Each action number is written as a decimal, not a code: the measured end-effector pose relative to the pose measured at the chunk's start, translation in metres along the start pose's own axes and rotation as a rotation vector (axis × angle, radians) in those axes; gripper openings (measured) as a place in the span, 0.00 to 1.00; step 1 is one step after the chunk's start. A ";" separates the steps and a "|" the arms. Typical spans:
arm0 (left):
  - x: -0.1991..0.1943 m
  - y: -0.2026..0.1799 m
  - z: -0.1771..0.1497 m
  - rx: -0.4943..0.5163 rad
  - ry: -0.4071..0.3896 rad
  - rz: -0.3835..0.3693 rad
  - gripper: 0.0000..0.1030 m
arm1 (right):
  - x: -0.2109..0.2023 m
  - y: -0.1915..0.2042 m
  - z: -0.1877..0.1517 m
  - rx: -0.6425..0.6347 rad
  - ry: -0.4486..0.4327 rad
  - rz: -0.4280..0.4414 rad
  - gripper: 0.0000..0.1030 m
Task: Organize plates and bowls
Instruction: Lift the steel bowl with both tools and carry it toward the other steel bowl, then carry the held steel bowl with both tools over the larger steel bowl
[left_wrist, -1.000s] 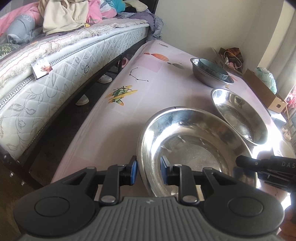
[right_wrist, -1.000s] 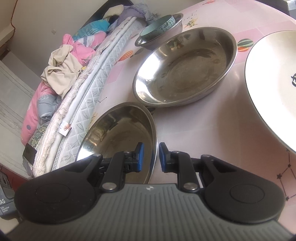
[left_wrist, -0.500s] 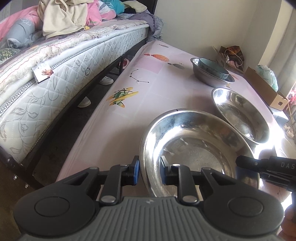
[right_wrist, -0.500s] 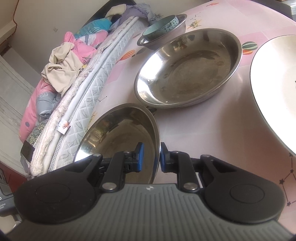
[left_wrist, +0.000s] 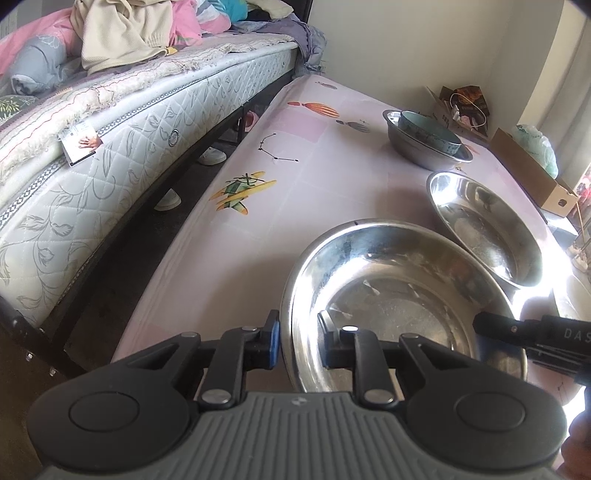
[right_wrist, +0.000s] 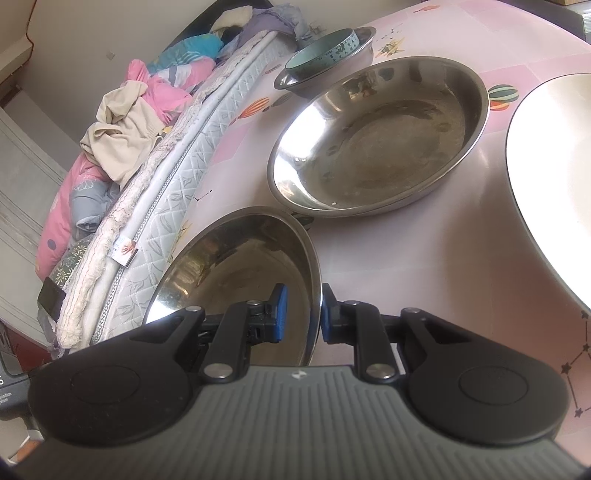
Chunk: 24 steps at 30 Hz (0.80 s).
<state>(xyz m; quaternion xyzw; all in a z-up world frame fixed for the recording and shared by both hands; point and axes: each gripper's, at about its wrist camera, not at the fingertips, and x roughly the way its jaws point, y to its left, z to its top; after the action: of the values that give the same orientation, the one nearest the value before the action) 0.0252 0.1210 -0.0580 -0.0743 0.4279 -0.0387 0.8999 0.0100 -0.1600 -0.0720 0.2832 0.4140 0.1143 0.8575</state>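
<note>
A large steel bowl (left_wrist: 399, 295) sits at the near end of the pink table (left_wrist: 295, 177). My left gripper (left_wrist: 299, 341) straddles its near rim, jaws still closing, with one pad outside and one against the inner wall. My right gripper (right_wrist: 303, 319) is shut on the opposite rim of the same bowl (right_wrist: 240, 266); its fingers (left_wrist: 517, 330) show at the right in the left wrist view. Beyond lies a second steel pan (right_wrist: 376, 140). Farther back a teal bowl (right_wrist: 325, 51) rests in a small steel bowl (left_wrist: 417, 151). A white plate (right_wrist: 554, 177) lies at the right.
A bed (left_wrist: 110, 147) piled with clothes runs along the table's left side, with a dark floor gap and shoes between. A cardboard box (left_wrist: 528, 173) and bags stand by the far wall. Bare tablecloth lies left of the bowls.
The left jaws have drawn slightly closer on the bowl's rim. Neither hand nor any dish has visibly shifted.
</note>
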 end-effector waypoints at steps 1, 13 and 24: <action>0.001 0.000 0.000 0.006 0.004 0.003 0.20 | 0.001 -0.001 0.000 0.002 0.001 0.000 0.17; 0.007 -0.009 0.003 0.037 -0.007 0.066 0.20 | 0.002 0.003 0.000 -0.015 -0.017 -0.009 0.17; -0.005 -0.011 0.001 0.030 -0.029 0.093 0.20 | -0.003 0.012 -0.001 -0.070 -0.035 -0.023 0.17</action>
<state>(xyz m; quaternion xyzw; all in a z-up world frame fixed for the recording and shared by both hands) 0.0228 0.1111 -0.0519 -0.0412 0.4170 -0.0023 0.9079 0.0079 -0.1512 -0.0643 0.2502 0.3977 0.1138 0.8754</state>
